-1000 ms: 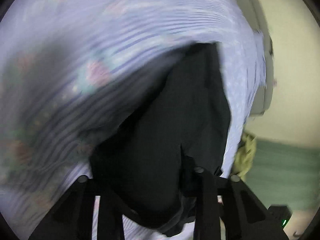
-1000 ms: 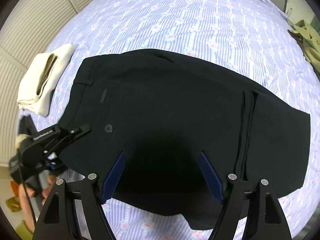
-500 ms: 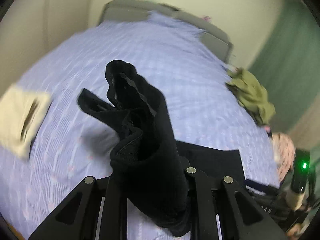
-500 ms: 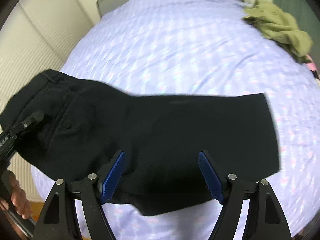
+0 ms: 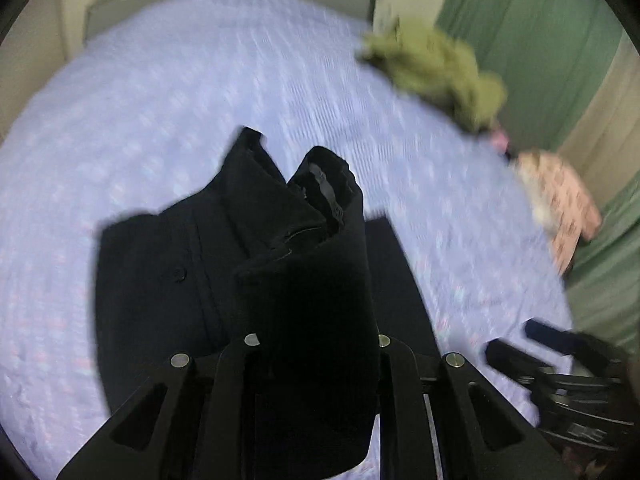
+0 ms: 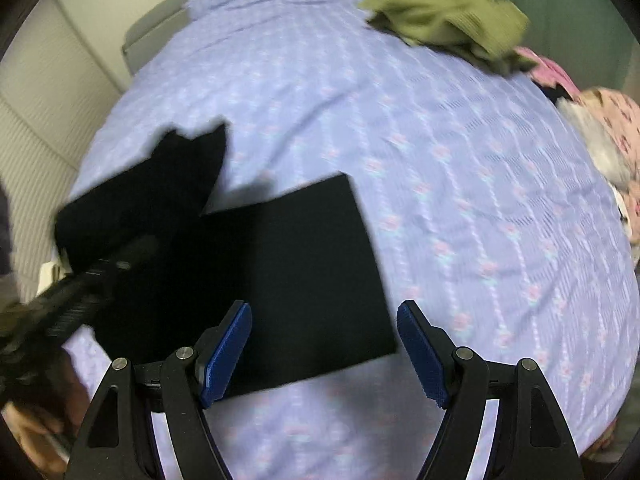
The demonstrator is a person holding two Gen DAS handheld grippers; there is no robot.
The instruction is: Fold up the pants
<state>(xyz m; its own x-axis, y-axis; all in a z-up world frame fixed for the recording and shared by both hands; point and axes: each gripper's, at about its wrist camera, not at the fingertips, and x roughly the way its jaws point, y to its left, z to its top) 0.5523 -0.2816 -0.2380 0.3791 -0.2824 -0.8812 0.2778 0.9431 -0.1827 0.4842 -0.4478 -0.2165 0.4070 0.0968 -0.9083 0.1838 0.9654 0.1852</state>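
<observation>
The black pants (image 6: 288, 272) lay half-folded on the lavender bedspread (image 6: 460, 200), and your left gripper (image 5: 312, 344) was clenched on the bunched waistband end, lifted over the flat part. Your right gripper (image 6: 324, 344) hung released, empty, above the near edge. You needed to lay that waistband down square on the far hem; no containers showed.

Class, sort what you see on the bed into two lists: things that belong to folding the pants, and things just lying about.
Part of the job:
- black pants
- left gripper, shut on the pants
- right gripper, open above the pants

Just lying about:
- green garment
- pink garment
- bedsheet, only the work surface
</observation>
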